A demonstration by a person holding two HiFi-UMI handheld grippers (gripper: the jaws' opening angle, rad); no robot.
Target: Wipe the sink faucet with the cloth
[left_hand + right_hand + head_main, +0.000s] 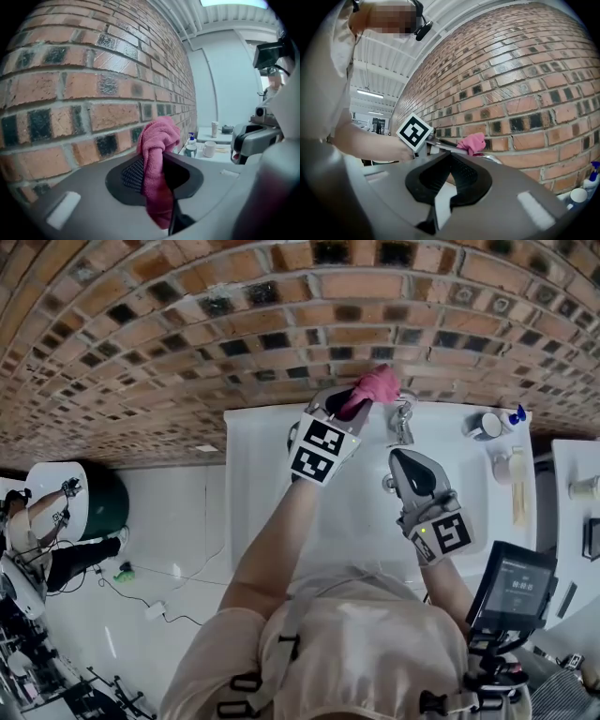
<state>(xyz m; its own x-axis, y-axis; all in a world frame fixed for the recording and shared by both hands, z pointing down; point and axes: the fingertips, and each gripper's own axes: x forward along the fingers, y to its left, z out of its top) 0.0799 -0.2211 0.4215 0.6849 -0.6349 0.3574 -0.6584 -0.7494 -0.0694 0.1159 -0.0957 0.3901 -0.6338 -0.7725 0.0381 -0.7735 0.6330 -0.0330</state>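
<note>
My left gripper (361,399) is shut on a pink cloth (377,384), which bunches up past its tips close to the brick wall (187,324). The cloth sits just left of and above the chrome faucet (403,420) at the back of the white sink (267,484); I cannot tell whether they touch. In the left gripper view the cloth (159,133) hangs between the jaws. My right gripper (399,458) hovers over the basin below the faucet, shut with nothing in it. The right gripper view looks past its tips (449,157) at the left gripper's marker cube (414,131), the cloth (472,142) and a bit of chrome faucet (497,159).
A mug (485,426) and a blue-capped soap bottle (517,414) stand on the ledge right of the faucet, with a second cup (504,465) nearer. A screen on a stand (514,587) is at my right. Another person (56,531) sits far left.
</note>
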